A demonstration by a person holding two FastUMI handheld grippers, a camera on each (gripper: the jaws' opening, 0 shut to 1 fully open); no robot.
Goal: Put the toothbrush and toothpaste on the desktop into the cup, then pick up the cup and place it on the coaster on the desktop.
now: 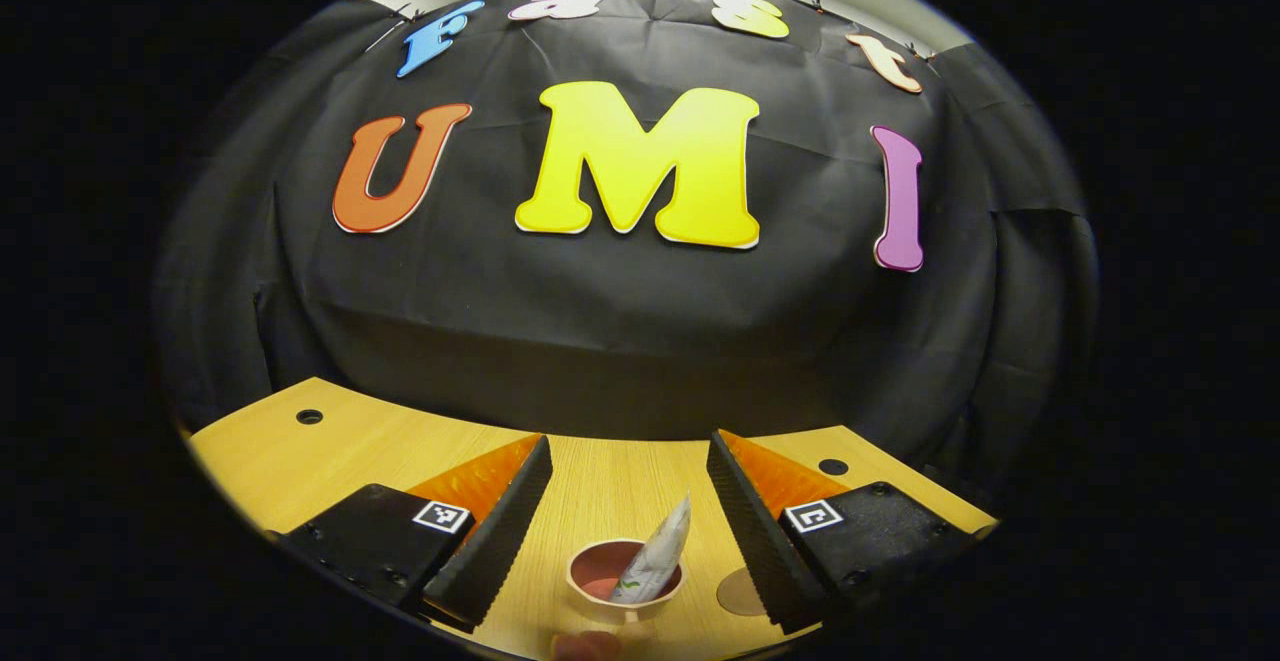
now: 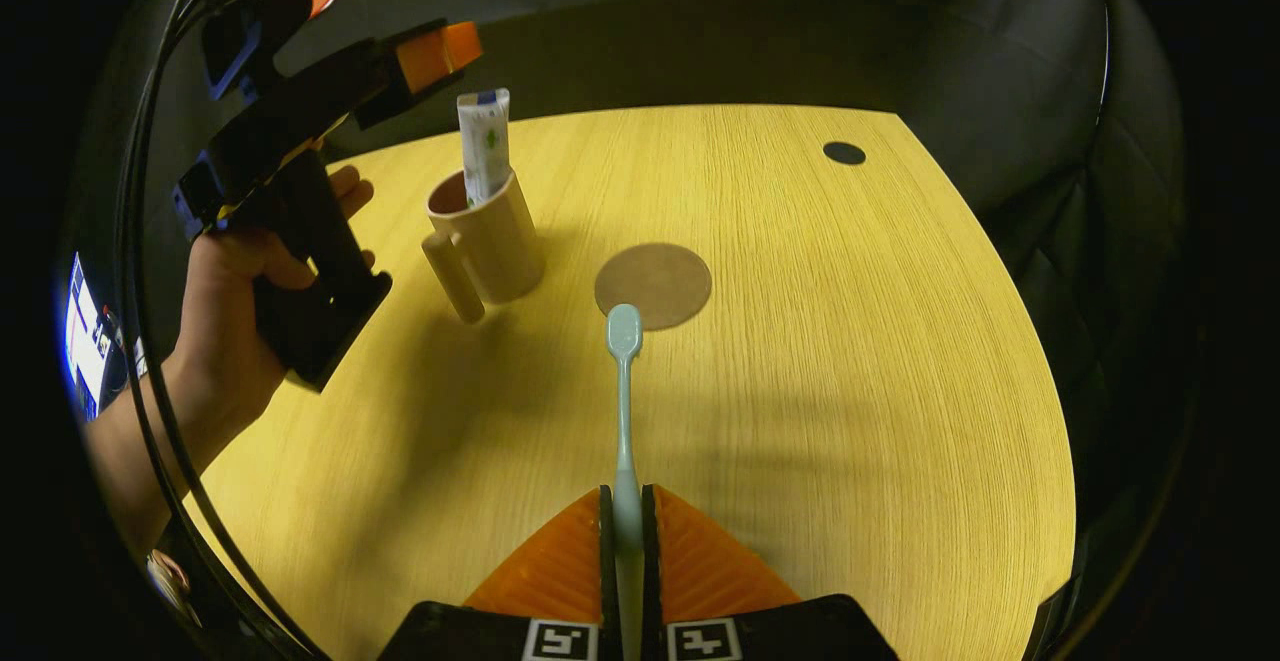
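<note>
Two fingers of the right gripper (image 2: 625,501) press together on the handle of the toothbrush (image 2: 624,411) at the bottom of the right gripper view, so this gripper is closed on it. The toothbrush runs straight forward from the fingers, and its head lies in line with the near edge of the coaster (image 2: 653,286); whether the head touches the table (image 2: 850,361) cannot be told. The round coaster lies flat on the wooden table, just beyond the brush head. To its left stands the cup (image 2: 490,241), upright, its handle turned toward the camera, near the coaster but apart from it. The toothpaste (image 2: 484,141) stands in the cup, its flat end sticking up above the rim. Left of the cup, a hand (image 2: 225,331) holds the left gripper, lifted off the table beside the cup. Farther off, a small dark hole (image 2: 844,153) marks the table near its far edge.

In the left gripper view, the left gripper (image 1: 628,531) is open, its fingers spread wide apart with nothing between them. Below and between them sits the cup (image 1: 600,596), seen from above, with the toothpaste (image 1: 655,556) leaning against its rim. The coaster (image 1: 742,591) shows partly, beside the right-hand finger. Beyond, the table (image 1: 620,471) ends at the black cloth wall (image 1: 620,331).
</note>
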